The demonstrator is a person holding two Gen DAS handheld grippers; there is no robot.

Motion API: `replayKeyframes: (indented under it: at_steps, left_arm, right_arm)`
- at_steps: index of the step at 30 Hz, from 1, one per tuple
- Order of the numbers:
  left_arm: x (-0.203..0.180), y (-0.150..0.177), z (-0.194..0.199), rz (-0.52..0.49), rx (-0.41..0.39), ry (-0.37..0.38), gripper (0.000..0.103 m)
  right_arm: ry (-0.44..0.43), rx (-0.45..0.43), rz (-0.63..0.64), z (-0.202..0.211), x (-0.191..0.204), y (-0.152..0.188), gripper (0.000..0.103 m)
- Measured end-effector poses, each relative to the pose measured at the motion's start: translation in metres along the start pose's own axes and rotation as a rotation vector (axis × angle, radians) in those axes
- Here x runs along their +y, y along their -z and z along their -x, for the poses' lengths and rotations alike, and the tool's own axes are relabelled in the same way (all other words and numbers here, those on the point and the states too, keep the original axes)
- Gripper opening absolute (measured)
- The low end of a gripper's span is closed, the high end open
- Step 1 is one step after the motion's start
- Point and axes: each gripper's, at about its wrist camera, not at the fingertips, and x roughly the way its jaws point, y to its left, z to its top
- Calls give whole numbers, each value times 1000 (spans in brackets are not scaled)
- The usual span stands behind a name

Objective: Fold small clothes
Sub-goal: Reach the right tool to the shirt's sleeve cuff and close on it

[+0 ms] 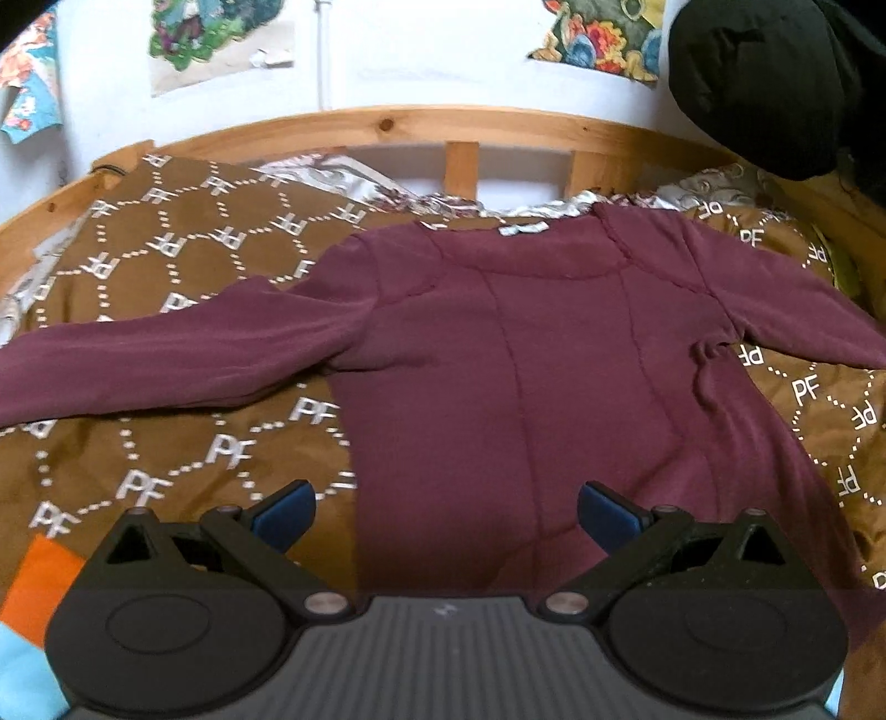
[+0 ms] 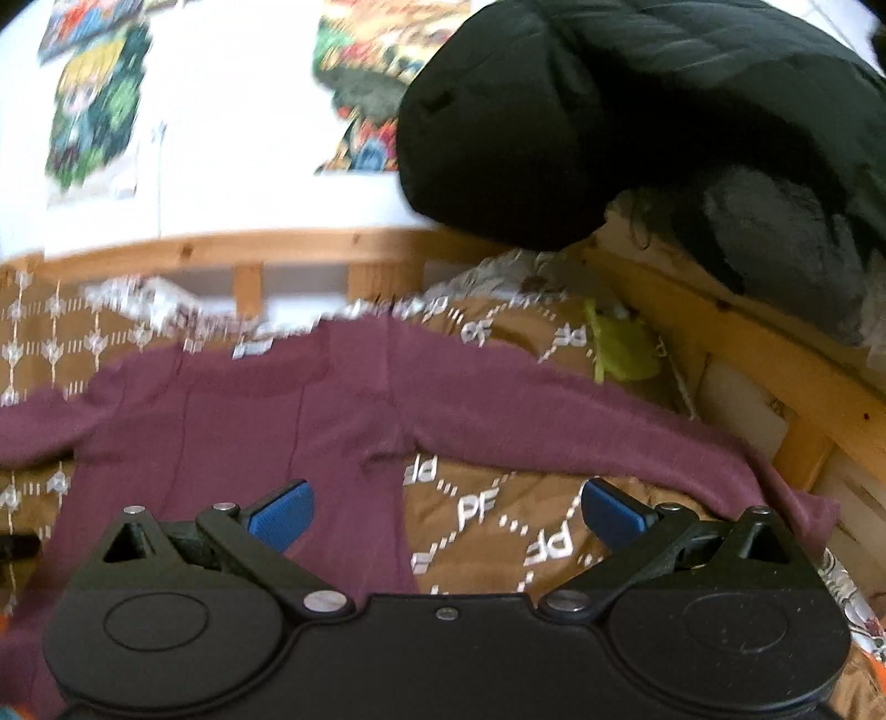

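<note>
A: What did the left gripper [image 1: 446, 512] hold?
B: Nothing. Its blue pads [image 1: 285, 512] stood wide apart, over the hem of the top [image 1: 531, 360]. One pad was above the blanket [image 1: 183, 437], the other above the maroon cloth.

A: And the right gripper [image 2: 447, 512]?
B: Also spread wide and empty. Its left pad [image 2: 282, 512] hung over the body of the top [image 2: 266, 421], its right pad over the blanket [image 2: 487, 515].

A: How did the top lie?
B: Flat on the brown blanket, neck away from both grippers, both sleeves stretched out sideways. The right sleeve [image 2: 581, 426] ran across ahead of the right gripper.

A: Beyond that?
B: A wooden bed rail [image 1: 398, 124], then a white wall with posters [image 1: 216, 33]. A black bundle [image 2: 609, 111] sat far right, above the rail.
</note>
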Motion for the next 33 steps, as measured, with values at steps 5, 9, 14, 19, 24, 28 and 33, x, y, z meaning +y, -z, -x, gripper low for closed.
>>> replayKeyframes:
  at_steps: [5,9,14,19,24,28,33]
  left_arm:
    - [-20,-4,-23,-23,26,23,102]
    - [-33,-5,-38,-35,35,44,102]
    - [-53,-6,-56,-70,23,73,102]
    - [-68,9,-62,-93,13,114,102]
    - [-78,28,-64,-133,32,138,102]
    - [-79,31,-62,-138,33,142,102]
    - [-76,29,-59,-133,24,151,102]
  right_arm:
    - [32,-26,-57,-9,-25,5,103]
    - [103,-17,-110,-18,-45,13,103]
    - [234,-3,-167,-29,-69,25,103]
    - [252,-22,-272,-30,-102,37,102]
    - [254,-16,-410,-37,-135,40,100]
    - [394,-13,-510,-38,-156,42,91]
    - [552,6,-594,-40,-187,49,79]
